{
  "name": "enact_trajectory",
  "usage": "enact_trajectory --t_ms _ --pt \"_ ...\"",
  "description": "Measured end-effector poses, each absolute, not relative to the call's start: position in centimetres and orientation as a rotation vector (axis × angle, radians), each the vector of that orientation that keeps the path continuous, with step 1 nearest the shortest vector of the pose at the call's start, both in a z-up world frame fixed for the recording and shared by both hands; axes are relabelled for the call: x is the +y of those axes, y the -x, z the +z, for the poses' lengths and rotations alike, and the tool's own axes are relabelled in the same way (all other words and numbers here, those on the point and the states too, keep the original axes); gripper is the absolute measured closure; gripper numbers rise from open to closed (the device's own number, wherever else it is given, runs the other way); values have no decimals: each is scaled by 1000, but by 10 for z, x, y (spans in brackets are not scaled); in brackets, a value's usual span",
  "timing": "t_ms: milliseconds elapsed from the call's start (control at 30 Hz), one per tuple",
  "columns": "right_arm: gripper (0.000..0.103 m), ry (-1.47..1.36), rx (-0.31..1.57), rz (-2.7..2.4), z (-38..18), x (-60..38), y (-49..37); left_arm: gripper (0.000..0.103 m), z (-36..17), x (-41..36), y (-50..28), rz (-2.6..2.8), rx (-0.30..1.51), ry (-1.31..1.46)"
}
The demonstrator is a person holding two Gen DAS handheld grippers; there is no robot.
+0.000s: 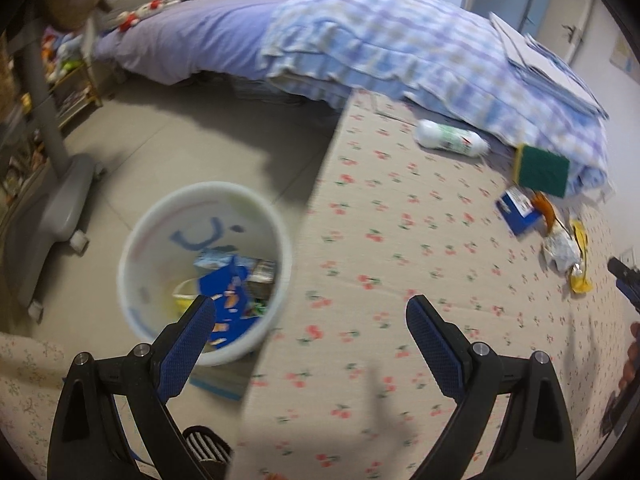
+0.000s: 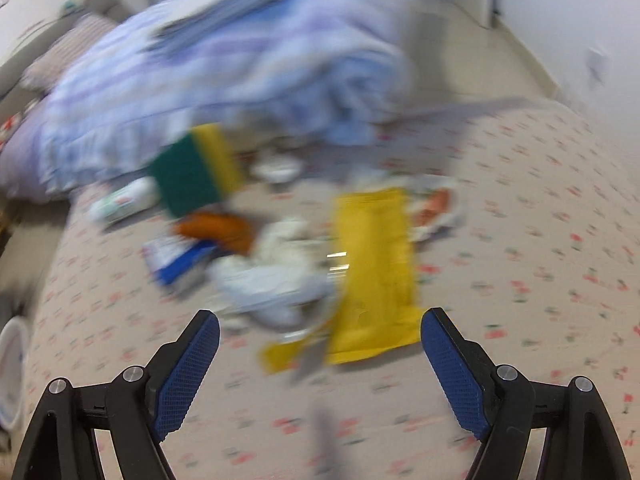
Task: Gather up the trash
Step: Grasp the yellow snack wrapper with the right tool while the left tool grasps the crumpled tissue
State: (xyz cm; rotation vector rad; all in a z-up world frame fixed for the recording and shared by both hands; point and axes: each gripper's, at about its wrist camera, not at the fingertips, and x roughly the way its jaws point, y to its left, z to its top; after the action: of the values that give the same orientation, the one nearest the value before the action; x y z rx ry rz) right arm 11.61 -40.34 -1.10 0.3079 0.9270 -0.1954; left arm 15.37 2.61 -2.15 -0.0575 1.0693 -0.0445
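A white trash bin (image 1: 136,240) stands on the floor beside the bed and holds blue and yellow wrappers. My left gripper (image 1: 310,318) is open and empty above the mattress edge next to the bin. Trash lies on the cherry-print mattress (image 1: 400,240): a yellow wrapper (image 2: 376,272), crumpled white wrappers (image 2: 276,276), a blue and white box (image 2: 176,260), an orange wrapper (image 2: 216,230), a green and yellow sponge (image 2: 192,172) and a white bottle (image 1: 450,138). My right gripper (image 2: 320,328) is open and empty, just in front of the yellow wrapper. The right wrist view is blurred.
A blue checked blanket (image 1: 400,52) is heaped at the back of the mattress, with flat papers (image 1: 540,64) on it. A grey stand with wheels (image 1: 52,200) and a cluttered shelf (image 1: 68,76) are left of the bin. A wall (image 2: 560,20) is on the right.
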Motion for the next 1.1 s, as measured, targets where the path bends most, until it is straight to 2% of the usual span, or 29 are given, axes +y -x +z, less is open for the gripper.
enact_trajectory --t_ms 200,500,567,600,667,733,767,1100 --pt "17 -376 967 -258 -38 -443 -124 6 -31 -18 -161 -86 1085 45" --pt "17 -322 1011 -220 -64 -430 -144 6 -44 -77 -171 -132 1105 99" --pt "22 -294 1025 -221 -71 -426 -149 6 -45 -87 -172 -143 1101 111" --pt "32 -266 1045 -220 -77 -423 -151 6 -46 -92 -173 -150 1101 119" --pt "44 -222 1054 -210 -82 -418 -149 6 -49 -102 -175 -173 1109 137" --pt "63 -191 1042 -170 -77 -415 -142 6 -50 -115 -178 -205 1113 149" --pt "67 -201 1041 -158 -74 -417 -139 6 -49 -124 -178 -221 1107 138" --pt "71 -280 986 -122 -40 -449 -103 9 -50 -212 -184 -391 1052 36"
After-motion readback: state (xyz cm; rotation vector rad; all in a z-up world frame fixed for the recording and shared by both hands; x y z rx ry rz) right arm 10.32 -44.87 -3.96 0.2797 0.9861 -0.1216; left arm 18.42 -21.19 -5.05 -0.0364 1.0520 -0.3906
